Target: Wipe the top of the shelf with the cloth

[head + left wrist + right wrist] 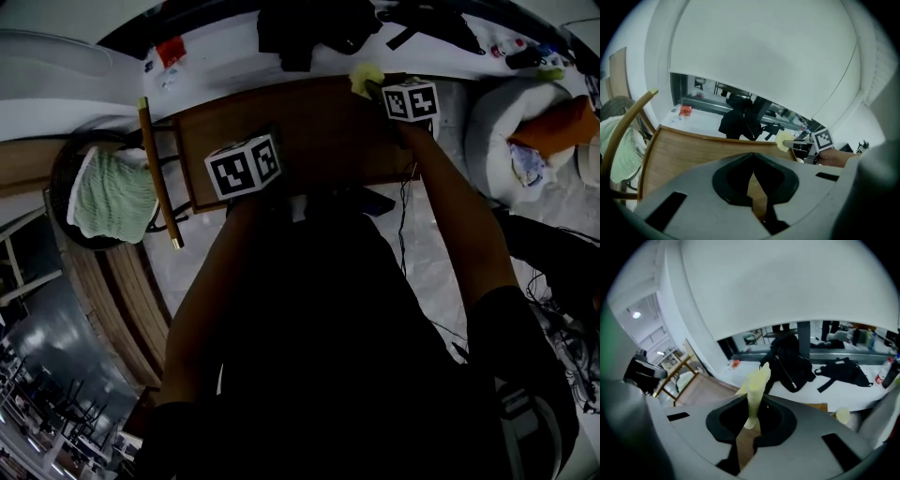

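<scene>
The shelf's brown wooden top (314, 131) lies below me, seen also in the left gripper view (689, 154). A pale yellow cloth (365, 77) sits at its far right corner, pinched in my right gripper (382, 90). In the right gripper view the cloth (757, 383) sticks up from between the jaws of that gripper (752, 417), which are shut on it. My left gripper (246, 167) hovers over the near left part of the top. Its jaws (753, 161) are shut with nothing between them. From the left gripper view the cloth (783, 139) shows at the far right corner.
A green knitted fabric (112, 195) lies in a dark round seat left of the shelf, beside a wooden rail (157, 173). Behind the shelf a white counter (225, 42) carries black bags (309, 28). A white cushion (511, 131) and cables (562, 309) are at right.
</scene>
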A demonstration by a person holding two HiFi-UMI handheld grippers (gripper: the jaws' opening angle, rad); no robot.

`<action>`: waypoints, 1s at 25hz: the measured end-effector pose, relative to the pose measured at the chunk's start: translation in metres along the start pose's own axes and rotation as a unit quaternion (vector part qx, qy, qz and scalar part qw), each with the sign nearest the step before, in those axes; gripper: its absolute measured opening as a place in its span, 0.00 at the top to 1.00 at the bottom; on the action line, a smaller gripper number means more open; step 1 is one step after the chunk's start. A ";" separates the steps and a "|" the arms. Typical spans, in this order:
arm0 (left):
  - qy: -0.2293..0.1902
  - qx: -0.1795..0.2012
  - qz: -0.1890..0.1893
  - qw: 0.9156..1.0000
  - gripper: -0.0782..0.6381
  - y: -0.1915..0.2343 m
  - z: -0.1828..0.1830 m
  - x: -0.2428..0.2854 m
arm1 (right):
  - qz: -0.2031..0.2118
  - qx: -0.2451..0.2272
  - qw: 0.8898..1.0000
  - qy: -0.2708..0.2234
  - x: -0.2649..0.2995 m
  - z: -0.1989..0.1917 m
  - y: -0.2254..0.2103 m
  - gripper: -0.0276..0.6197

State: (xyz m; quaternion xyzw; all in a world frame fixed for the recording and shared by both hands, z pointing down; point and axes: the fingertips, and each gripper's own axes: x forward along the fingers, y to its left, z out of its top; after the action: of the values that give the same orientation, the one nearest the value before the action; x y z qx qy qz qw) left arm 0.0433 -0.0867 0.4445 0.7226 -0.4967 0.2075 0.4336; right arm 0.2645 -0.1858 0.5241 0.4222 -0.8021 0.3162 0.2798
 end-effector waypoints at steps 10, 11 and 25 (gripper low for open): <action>-0.085 0.055 -0.237 0.966 0.88 -0.053 0.028 -0.047 | 0.182 -0.040 0.957 -0.223 -0.130 0.069 0.174 0.89; -0.103 0.065 -0.269 0.956 0.88 -0.063 0.031 -0.059 | 0.197 -0.050 0.948 -0.243 -0.149 0.071 0.191 0.89; -0.258 0.095 -0.488 0.828 0.88 -0.031 0.025 -0.282 | 0.247 -0.082 0.906 -0.334 -0.262 0.040 0.364 0.89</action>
State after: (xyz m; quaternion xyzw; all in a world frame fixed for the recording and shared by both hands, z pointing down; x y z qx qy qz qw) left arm -0.0503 0.0479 0.2119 0.9360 -0.1507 -0.1791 0.2631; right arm 0.0736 0.0769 0.2121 0.2673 -0.9503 0.1485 -0.0579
